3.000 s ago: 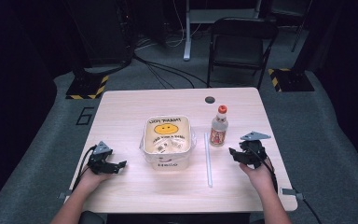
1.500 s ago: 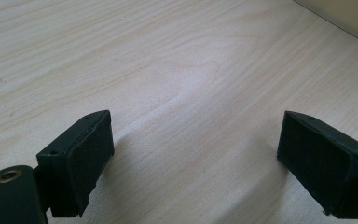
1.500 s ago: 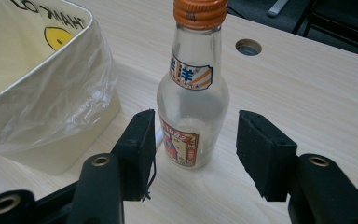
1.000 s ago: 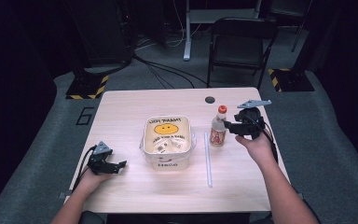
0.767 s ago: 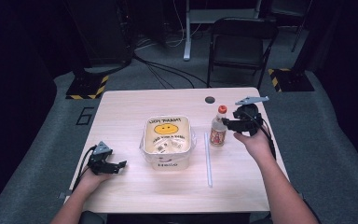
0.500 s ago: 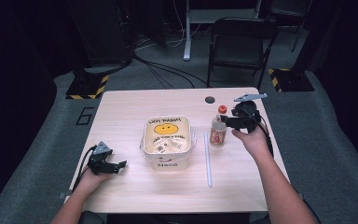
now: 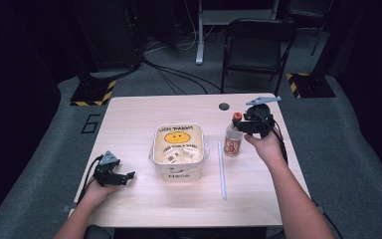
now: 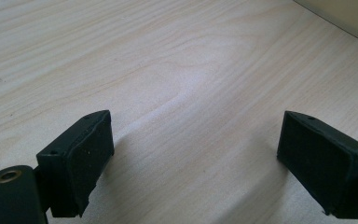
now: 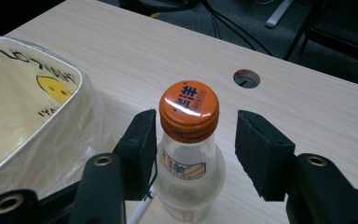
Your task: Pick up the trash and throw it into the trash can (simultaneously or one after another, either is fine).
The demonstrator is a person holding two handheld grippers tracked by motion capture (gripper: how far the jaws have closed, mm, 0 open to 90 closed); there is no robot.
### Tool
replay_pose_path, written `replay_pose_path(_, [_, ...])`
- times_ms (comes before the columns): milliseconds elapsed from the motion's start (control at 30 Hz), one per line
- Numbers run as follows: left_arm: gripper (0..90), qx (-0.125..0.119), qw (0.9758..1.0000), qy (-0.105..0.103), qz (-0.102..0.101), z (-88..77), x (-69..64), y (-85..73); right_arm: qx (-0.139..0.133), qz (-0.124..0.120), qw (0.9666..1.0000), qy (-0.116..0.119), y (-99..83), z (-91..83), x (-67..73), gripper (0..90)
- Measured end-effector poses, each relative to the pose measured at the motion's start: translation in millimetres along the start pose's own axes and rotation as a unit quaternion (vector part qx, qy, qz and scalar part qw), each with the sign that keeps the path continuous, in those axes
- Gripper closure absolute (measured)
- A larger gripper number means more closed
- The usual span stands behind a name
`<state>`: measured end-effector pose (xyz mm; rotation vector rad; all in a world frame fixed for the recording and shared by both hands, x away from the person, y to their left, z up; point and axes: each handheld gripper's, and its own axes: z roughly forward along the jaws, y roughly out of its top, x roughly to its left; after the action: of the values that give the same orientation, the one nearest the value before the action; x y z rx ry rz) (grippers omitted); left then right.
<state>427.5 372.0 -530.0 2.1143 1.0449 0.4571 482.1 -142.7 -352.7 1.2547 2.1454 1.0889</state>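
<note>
Pale tabletop [image 9: 121, 60], bottle [image 9: 189, 158] base cut off between closing, unclenched right hand-held gripper [image 9: 196, 140] jaws.

Bright tabletop, dark surroundings, sharp

Bench [image 7: 144, 112]: showing pale wood grain. Bottle [image 9: 189, 163]: clear, wearing an orange cap [image 9: 189, 110] with blue characters and a white-and-orange label. Tub [image 7: 177, 149]: cream, carrying a yellow smiley face and dark lettering. Straw [image 7: 222, 169]: white, lying right of the tub. Both grippers' jaws: showing black.
</note>
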Motion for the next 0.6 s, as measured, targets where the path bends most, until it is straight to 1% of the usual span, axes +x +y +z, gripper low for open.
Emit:
replay_pose_path(267, [10.5, 0.0, 1.0, 0.0, -0.001, 0.1, -0.1, 0.0, -0.002, -0.003, 1.0, 0.001, 3.8, 4.1, 0.6, 54.4])
replay_pose_path(367, [10.5, 0.0, 1.0, 0.0, 0.0, 0.0, 0.0, 0.0, -0.002, -0.008, 1.0, 0.003, 5.4, 5.4, 1.1, 57.7])
replay_pose_path(400, [10.5, 0.0, 1.0, 0.0, 0.0, 0.0, 0.0, 0.0, -0.002, -0.012, 0.9999, 0.004, 6.8, 5.8, 2.7, 61.0])
replay_pose_path(433, [10.5, 0.0, 1.0, 0.0, 0.0, 0.0, 0.0, 0.0, -0.002, -0.012, 0.9999, 0.004, 6.8, 5.8, 2.7, 61.0])
replay_pose_path(467, [10.5, 0.0, 1.0, 0.0, -0.001, 0.0, -0.2, 0.0, -0.001, -0.016, 0.9999, -0.001, 8.3, 5.9, 4.5, 61.5])
replay_pose_path(600, [10.5, 0.0, 1.0, 0.0, -0.001, 0.1, -0.1, 0.0, 0.001, -0.013, 0.9999, -0.004, 9.9, 6.5, 4.9, 62.0])
